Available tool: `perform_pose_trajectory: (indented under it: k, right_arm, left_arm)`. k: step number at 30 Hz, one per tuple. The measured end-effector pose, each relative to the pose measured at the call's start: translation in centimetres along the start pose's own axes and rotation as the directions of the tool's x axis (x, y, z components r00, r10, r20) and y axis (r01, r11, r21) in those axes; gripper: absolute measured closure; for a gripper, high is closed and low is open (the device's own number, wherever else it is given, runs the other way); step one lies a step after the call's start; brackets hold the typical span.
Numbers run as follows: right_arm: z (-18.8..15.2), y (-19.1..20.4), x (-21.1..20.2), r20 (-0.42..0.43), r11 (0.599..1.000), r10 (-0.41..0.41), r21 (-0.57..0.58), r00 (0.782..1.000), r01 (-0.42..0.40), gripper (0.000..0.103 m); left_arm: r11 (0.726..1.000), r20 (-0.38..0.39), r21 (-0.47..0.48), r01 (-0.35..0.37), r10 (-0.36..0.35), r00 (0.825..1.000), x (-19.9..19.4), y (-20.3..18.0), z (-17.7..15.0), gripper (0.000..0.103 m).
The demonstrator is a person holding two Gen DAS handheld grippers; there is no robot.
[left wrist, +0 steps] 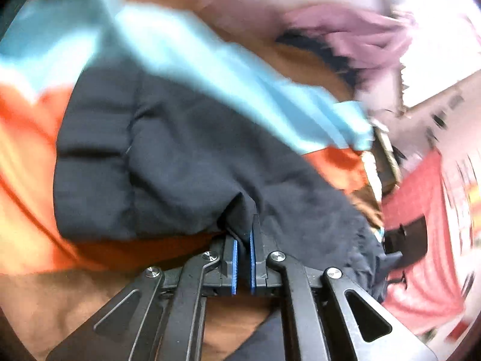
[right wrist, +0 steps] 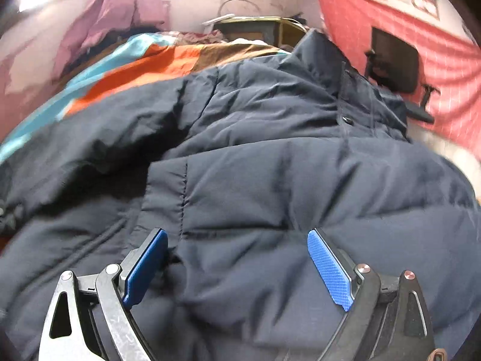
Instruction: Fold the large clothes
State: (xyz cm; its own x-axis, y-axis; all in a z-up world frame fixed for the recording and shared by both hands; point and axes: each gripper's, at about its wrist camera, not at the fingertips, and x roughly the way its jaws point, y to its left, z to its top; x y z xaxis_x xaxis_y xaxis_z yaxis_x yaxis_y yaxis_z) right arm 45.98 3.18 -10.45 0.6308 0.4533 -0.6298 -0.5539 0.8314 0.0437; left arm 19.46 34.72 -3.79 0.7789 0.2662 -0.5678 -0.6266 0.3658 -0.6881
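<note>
Left wrist view, left to right: striped bedcover [left wrist: 168, 45] with orange, light blue and brown bands fills the left and top, motion-blurred. Dark navy puffer jacket [left wrist: 156, 162] lies over it across the middle of the frame. Left gripper [left wrist: 243, 234] is clamped tight on a fold of the jacket fabric: blue pads [left wrist: 235, 258] nearly together, cloth pinched between them and puckered at the tips. Further right, purple cloth [left wrist: 360, 33] hangs at the top, red cloth [left wrist: 421, 240] covers the wall, and a black office chair [left wrist: 405, 240] sits in front of it.

Right wrist view, left to right: purple cloth [right wrist: 120, 9] hangs at upper left near a bright window. The same striped bedcover [right wrist: 156, 60] shows behind the jacket. Jacket [right wrist: 270, 165] fills most of the frame, bulked up in quilted panels, with a collar or hood peak at upper right and a snap button on the placket. Right gripper [right wrist: 237, 258] is released, jaws spread wide. The left blue pad [right wrist: 147, 264] and the right pad sit either side of a puffy section of jacket. Fabric bulges between them; I cannot tell whether the pads touch it, but no pinch is visible. Small cabinet [right wrist: 255, 28] sits behind the bed at top centre. Red cloth [right wrist: 436, 69] and office chair [right wrist: 393, 63] are at far right.
</note>
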Motion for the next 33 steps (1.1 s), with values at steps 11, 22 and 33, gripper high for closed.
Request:
perform_pose_trajectory:
  k: [11,22,33]
  right_arm:
    - [-0.5,-4.1,-8.4,0.079,0.989,0.016,0.149,0.997,-0.028,0.009]
    - [-2.1,-15.5,-15.7,0.16,0.911,-0.153,0.405,0.975,0.077,0.009]
    - [-6.4,-25.0,-18.1,0.139,0.812,-0.248,0.57,0.959,0.127,0.009]
  left_arm:
    - [0.683,0.098,0.697,0.219,-0.393,0.914,-6.7,-19.9,-7.1,0.1]
    - [0.197,-0.437,0.836,0.512,-0.326,0.838,-1.5,-30.9,-26.1,0.1]
    - [0.187,-0.596,0.791,0.583,0.018,0.803,8.4,-27.3,-36.5,0.099]
